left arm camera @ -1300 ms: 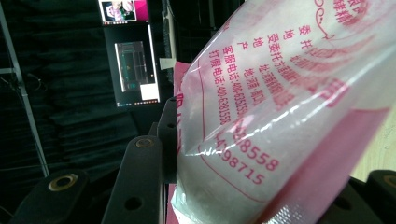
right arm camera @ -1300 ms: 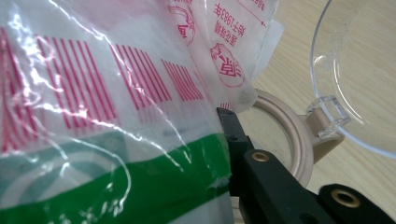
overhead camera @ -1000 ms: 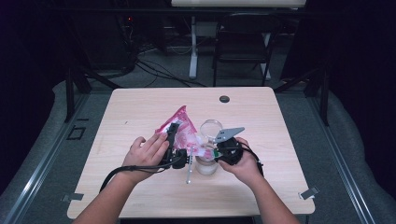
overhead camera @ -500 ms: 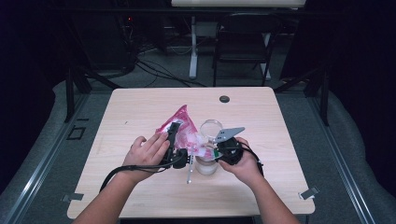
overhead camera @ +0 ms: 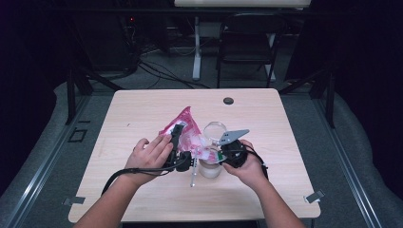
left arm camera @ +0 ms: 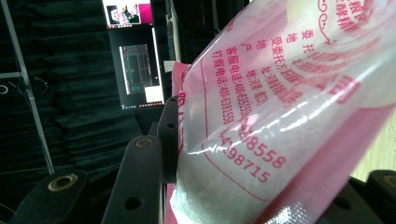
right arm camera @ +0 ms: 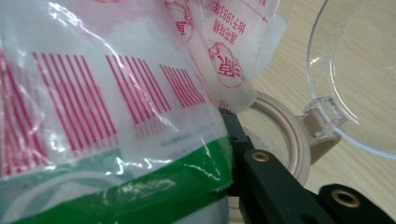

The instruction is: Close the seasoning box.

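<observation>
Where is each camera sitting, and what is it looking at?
High view: above the person's side, looking down on the table; forearms, left hand and right hand show.
Left gripper view: rides the left tongs, facing the pink bag.
Right gripper view: rides the right tongs, facing the bag, jar rim and clear lid.
All share the bag.

Two handheld grippers, bare forearms.
Left gripper (overhead camera: 178, 142): black, brass-ringed screws, black cable. Right gripper (overhead camera: 227, 151): black, grey three-cornered plate.
</observation>
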Demonstrator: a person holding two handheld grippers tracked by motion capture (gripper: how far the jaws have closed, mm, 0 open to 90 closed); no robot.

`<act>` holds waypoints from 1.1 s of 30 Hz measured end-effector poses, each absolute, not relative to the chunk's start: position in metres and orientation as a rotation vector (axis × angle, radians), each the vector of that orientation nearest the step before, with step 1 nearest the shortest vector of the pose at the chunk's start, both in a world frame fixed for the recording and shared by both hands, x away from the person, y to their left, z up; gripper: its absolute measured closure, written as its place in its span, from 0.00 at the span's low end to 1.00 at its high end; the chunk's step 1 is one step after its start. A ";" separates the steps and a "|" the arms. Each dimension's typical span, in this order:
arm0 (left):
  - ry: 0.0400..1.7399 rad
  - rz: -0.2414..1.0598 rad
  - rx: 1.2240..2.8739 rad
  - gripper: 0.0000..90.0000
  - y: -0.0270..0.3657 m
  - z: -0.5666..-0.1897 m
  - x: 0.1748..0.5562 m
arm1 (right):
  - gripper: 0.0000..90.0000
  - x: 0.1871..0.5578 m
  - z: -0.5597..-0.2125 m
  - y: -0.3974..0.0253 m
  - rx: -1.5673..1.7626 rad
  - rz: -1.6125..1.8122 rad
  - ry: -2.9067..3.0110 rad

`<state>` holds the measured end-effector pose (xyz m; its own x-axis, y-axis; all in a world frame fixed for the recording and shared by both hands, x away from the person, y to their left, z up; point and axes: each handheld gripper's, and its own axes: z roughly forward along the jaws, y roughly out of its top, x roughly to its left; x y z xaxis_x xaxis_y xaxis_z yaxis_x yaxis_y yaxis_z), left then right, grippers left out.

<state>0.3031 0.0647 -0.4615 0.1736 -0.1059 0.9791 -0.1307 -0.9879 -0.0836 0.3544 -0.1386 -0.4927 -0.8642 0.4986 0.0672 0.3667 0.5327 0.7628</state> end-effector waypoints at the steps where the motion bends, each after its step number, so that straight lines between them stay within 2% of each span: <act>1: -0.252 2.004 2.384 0.72 0.064 -0.461 0.303 | 1.00 0.354 -0.493 -0.139 0.745 1.245 2.608; 33: -0.270 1.993 2.391 0.72 0.060 -0.462 0.303 | 1.00 0.357 -0.495 -0.142 0.769 1.234 2.615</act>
<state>0.3025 0.0602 -0.4617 0.1710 -0.1212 0.9778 -0.1432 -0.9849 -0.0970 0.3567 -0.1424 -0.4946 -0.8575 0.5082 0.0803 0.3849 0.5302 0.7555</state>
